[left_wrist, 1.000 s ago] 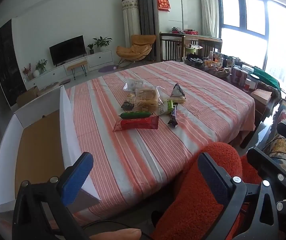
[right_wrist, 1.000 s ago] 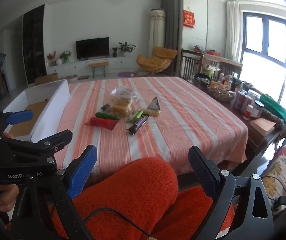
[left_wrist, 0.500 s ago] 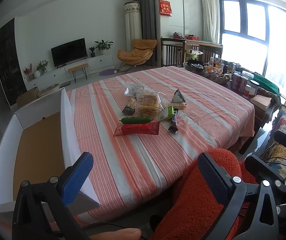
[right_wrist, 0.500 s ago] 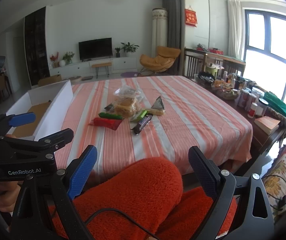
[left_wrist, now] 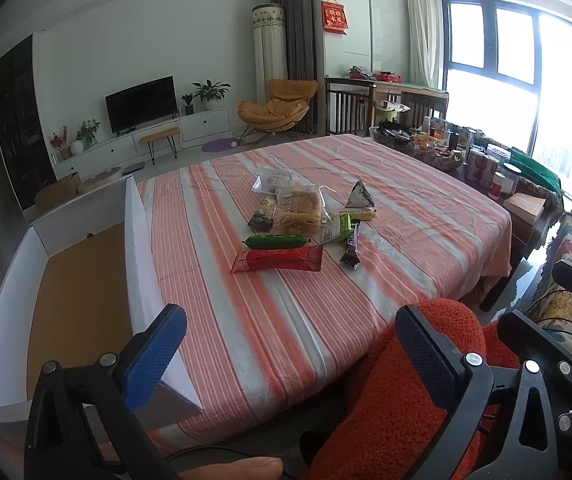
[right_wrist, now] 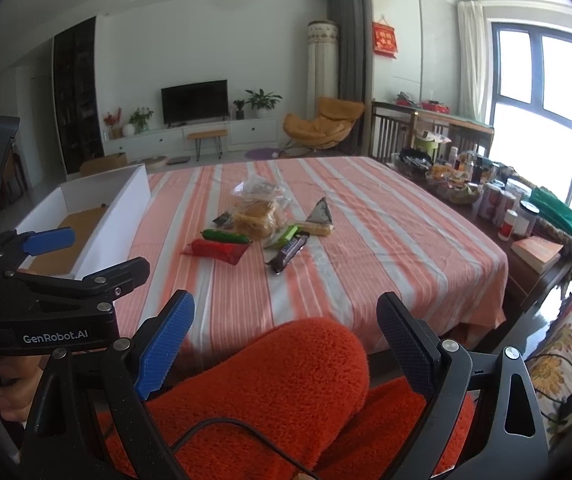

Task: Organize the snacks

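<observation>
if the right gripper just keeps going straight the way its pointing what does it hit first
Probably the fuzzy orange-red sleeve right ahead of the open right gripper; past it, the striped tablecloth. Depth is unclear.

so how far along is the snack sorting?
Nothing done yet: the white box at the table's left edge shows only its brown floor. Nothing in hand: left gripper and right gripper are open, short of the table. Left: the whole snack pile, including the red packet and green stick.
</observation>
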The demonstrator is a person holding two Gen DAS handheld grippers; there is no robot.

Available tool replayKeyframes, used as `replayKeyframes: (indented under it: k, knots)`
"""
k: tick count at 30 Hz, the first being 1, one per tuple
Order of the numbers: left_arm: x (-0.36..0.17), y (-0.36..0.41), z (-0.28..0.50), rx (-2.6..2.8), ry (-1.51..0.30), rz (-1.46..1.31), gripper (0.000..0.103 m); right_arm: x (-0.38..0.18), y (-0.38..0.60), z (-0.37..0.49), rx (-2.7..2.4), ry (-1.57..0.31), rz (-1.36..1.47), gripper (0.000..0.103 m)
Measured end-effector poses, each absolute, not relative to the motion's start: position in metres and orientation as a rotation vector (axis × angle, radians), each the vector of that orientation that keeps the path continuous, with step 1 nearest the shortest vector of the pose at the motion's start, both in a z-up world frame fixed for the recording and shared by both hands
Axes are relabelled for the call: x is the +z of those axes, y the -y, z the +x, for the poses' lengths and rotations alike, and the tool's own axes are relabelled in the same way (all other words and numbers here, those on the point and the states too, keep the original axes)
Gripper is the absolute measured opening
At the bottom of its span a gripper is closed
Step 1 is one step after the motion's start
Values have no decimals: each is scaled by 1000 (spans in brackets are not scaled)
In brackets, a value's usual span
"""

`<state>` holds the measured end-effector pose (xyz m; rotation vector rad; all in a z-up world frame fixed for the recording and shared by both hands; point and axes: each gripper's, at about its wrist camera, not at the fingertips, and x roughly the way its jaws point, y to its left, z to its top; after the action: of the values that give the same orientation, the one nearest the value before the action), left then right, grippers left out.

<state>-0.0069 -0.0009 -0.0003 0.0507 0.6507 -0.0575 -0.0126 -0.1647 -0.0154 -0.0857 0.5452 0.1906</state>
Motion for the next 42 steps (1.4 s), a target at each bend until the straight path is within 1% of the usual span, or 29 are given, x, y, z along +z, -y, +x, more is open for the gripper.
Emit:
replayKeyframes:
  k: [42]
  knots:
    - [-1,3,-6,-65,-662,52,103,-15,168,-17,212,-511,-70,95]
